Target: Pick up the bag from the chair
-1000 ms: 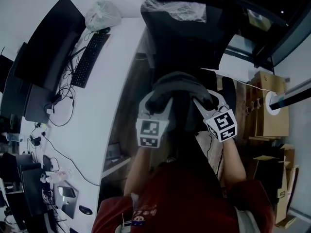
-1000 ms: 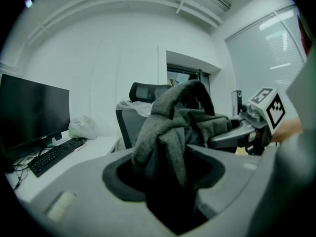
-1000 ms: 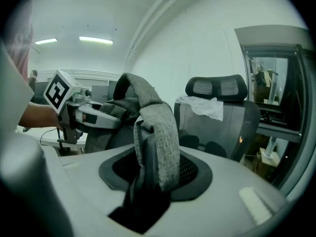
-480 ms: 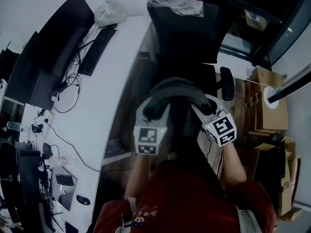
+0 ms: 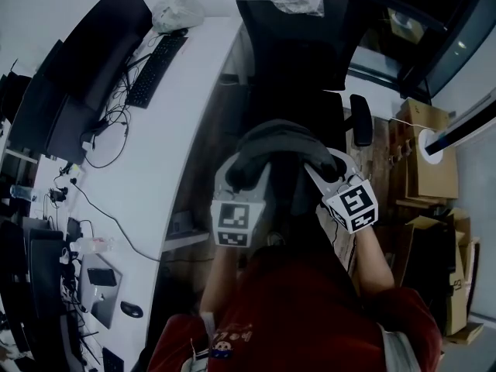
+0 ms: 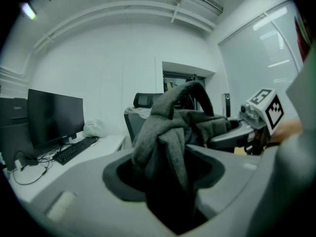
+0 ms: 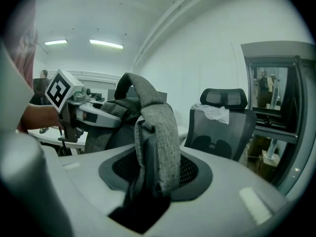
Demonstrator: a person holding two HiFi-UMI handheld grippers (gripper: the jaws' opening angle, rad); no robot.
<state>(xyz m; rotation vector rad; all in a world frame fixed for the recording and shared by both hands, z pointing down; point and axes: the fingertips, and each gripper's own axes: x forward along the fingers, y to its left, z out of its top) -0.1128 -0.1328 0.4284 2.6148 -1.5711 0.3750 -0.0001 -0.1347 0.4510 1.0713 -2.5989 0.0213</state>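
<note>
A dark grey fabric bag hangs in the air in front of the person, held up between both grippers, clear of the black office chair. My left gripper is shut on the bag's grey cloth at its left side. My right gripper is shut on a grey woven strap of the bag at its right side. In the left gripper view the right gripper shows beyond the bag; in the right gripper view the left gripper shows likewise. The bag's lower part is hidden in shadow.
A white desk runs along the left with a keyboard, monitors, cables and a white plastic bag. Clear plastic lies over the chair's headrest. Cardboard boxes stand at the right.
The bag stays held between both grippers. The chair and desk have slid slightly upward and away in the head view, so the view has pulled back a little.
</note>
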